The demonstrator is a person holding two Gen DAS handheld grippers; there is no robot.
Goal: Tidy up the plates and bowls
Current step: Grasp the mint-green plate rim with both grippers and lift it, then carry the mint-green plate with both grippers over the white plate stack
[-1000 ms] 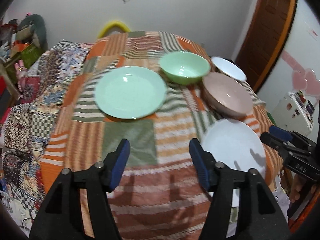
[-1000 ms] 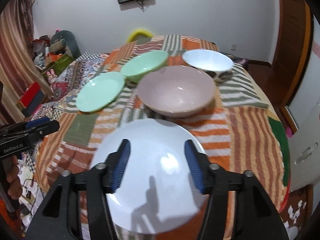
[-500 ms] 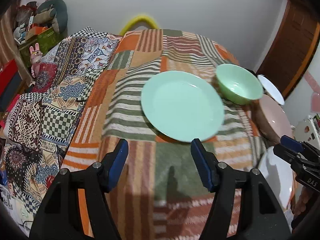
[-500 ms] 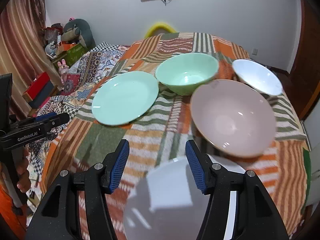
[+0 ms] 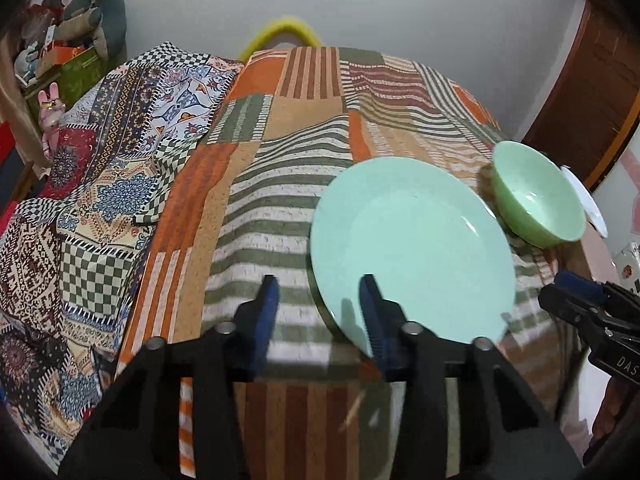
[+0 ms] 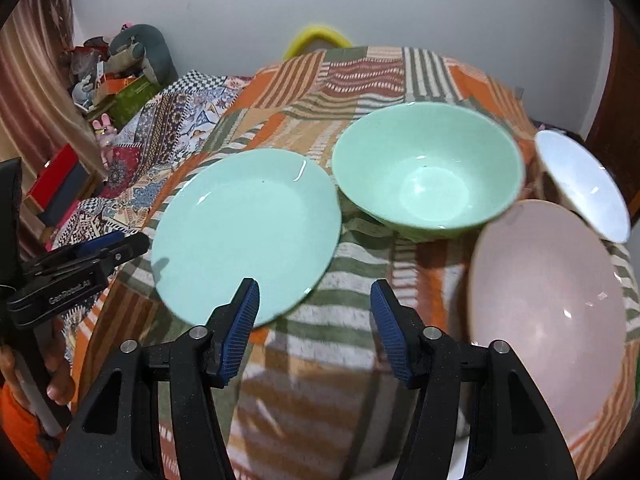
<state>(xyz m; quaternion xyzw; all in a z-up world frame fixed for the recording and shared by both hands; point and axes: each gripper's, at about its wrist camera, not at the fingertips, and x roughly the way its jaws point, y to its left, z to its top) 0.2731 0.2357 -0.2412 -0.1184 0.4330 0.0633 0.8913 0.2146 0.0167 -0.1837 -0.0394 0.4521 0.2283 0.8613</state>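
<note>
A mint green plate lies on the patchwork cloth. A green bowl stands to its right. A pink bowl and a white bowl sit further right. My left gripper is open and empty at the plate's near left edge, its right finger over the rim. My right gripper is open and empty, just in front of the plate and the green bowl. The right gripper shows at the right in the left wrist view.
The striped patchwork cloth covers the surface. A patterned blanket hangs on the left. Toys and boxes are piled at the back left. A wooden door is at the right. A yellow hoop stands behind.
Both grippers have moved left and forward. The green plate is now nearer in both views. The white plate that lay under my right gripper has dropped out of view. The left jaws have narrowed.
</note>
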